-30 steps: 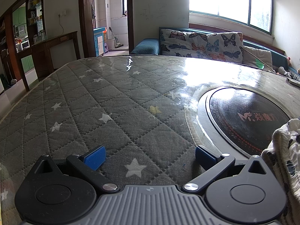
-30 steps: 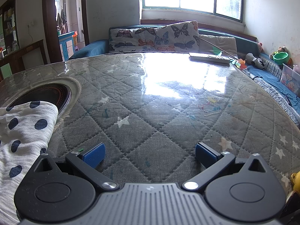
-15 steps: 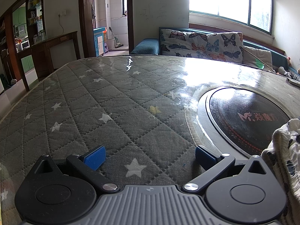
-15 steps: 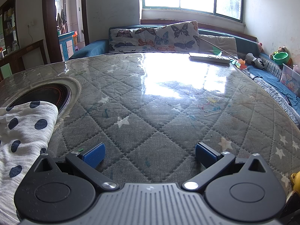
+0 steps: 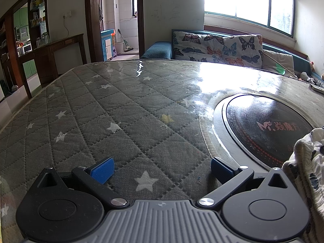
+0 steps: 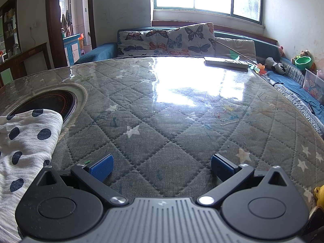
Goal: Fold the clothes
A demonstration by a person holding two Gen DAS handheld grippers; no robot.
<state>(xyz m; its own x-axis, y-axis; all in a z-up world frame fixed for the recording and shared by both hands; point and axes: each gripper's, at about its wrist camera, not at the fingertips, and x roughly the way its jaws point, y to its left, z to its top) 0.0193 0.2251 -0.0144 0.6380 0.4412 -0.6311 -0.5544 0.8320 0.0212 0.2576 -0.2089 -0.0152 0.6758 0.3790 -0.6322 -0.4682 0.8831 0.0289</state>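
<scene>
Both my claws sit low on the bench (image 5: 125, 109), spread wide with nothing between them: left claw (image 5: 161, 169), right claw (image 6: 162, 167). The spotted cloth (image 6: 26, 139) lies between them, over the round cooker's rim (image 6: 79, 101), unfolded I judge. Bare quilted bench ahead leaves room to spread it.

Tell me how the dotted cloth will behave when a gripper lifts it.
The dotted cloth looks thin and crinkled, so it will likely droop limply. It probably weighs little. On the glossy table cover it may slide rather than stay put.
</scene>
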